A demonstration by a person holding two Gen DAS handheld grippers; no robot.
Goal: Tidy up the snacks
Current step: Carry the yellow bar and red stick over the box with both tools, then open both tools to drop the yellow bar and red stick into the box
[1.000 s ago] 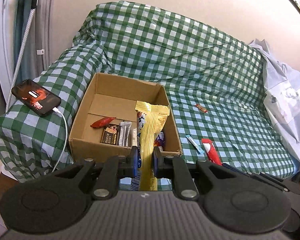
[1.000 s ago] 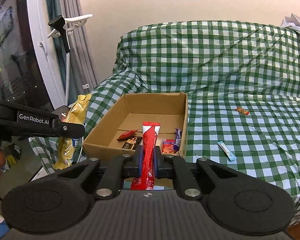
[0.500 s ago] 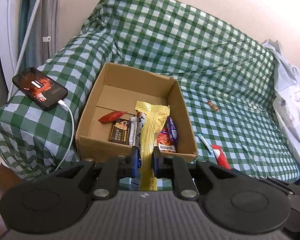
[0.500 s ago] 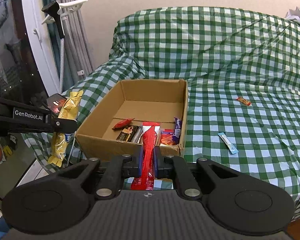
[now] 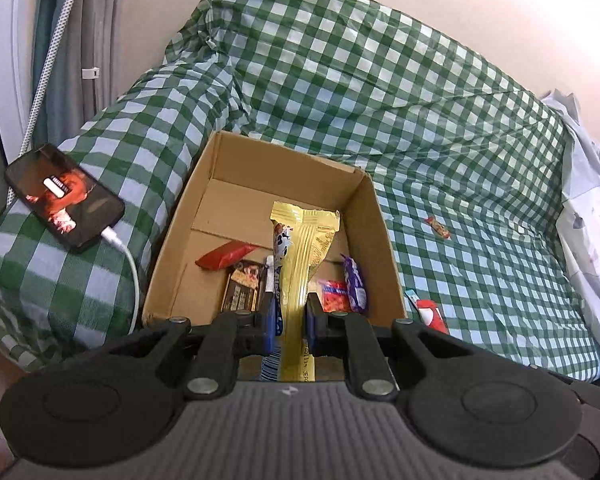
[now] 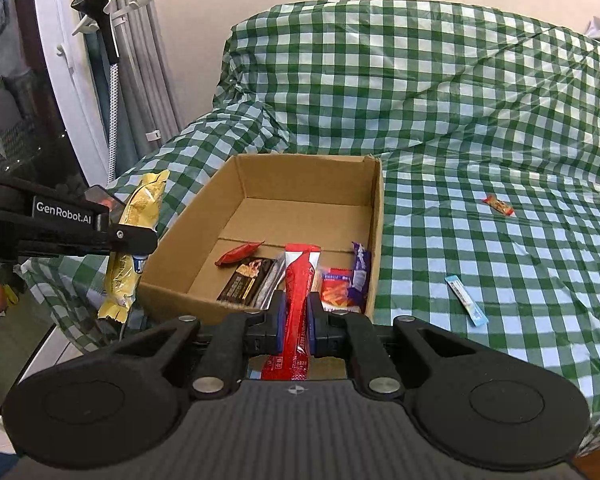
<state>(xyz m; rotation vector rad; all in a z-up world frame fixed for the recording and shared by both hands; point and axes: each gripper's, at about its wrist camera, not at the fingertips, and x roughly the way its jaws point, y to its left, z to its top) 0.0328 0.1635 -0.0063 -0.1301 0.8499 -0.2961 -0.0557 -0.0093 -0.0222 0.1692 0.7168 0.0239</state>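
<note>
My left gripper (image 5: 290,320) is shut on a long yellow snack packet (image 5: 304,248), which sticks up over the front of an open cardboard box (image 5: 376,224). The right gripper (image 6: 296,322) is shut on a red snack stick (image 6: 298,280), held just before the same box (image 6: 374,216). Several snacks lie on the box floor: a red wrapper (image 6: 238,254), a dark chocolate bar (image 6: 244,280), a red-orange pack (image 6: 336,290) and a purple one (image 6: 360,270). In the right wrist view the left gripper's body (image 6: 60,226) and its yellow packet (image 6: 134,240) show at the left.
The box sits on a sofa under a green checked cover (image 5: 440,120). A small orange snack (image 6: 498,205) and a blue stick (image 6: 466,300) lie loose on the seat. A charging phone (image 5: 64,196) rests on the armrest. White bags (image 5: 592,220) are at the right; curtains (image 6: 140,60) at the left.
Both grippers have come closer to the box and sunk a little, each still holding its snack. The box now fills more of both views.
</note>
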